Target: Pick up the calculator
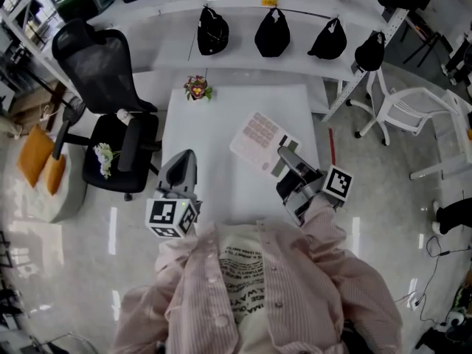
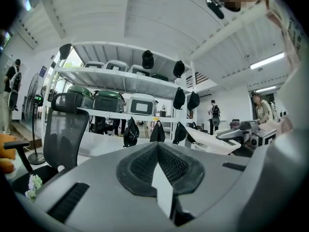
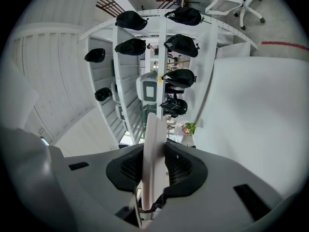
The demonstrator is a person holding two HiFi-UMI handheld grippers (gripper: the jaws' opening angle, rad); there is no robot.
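The calculator (image 1: 257, 136) is a flat pinkish-white slab with rows of pale keys, held tilted over the white table (image 1: 221, 190). My right gripper (image 1: 286, 152) is shut on its near right edge. In the right gripper view the calculator (image 3: 153, 129) stands edge-on between the two black pads (image 3: 179, 167), which press on both its faces. My left gripper (image 1: 184, 159) hovers over the table's near left part, apart from the calculator. In the left gripper view the left gripper (image 2: 157, 152) has its jaws together and nothing between them.
A small flower pot (image 1: 198, 88) stands at the table's far edge. A black office chair (image 1: 110, 102) is at the left, with an orange cushion (image 1: 37, 157) beyond it. A white chair (image 1: 409, 109) is at the right. Black caps (image 1: 272, 34) hang along the white shelf behind.
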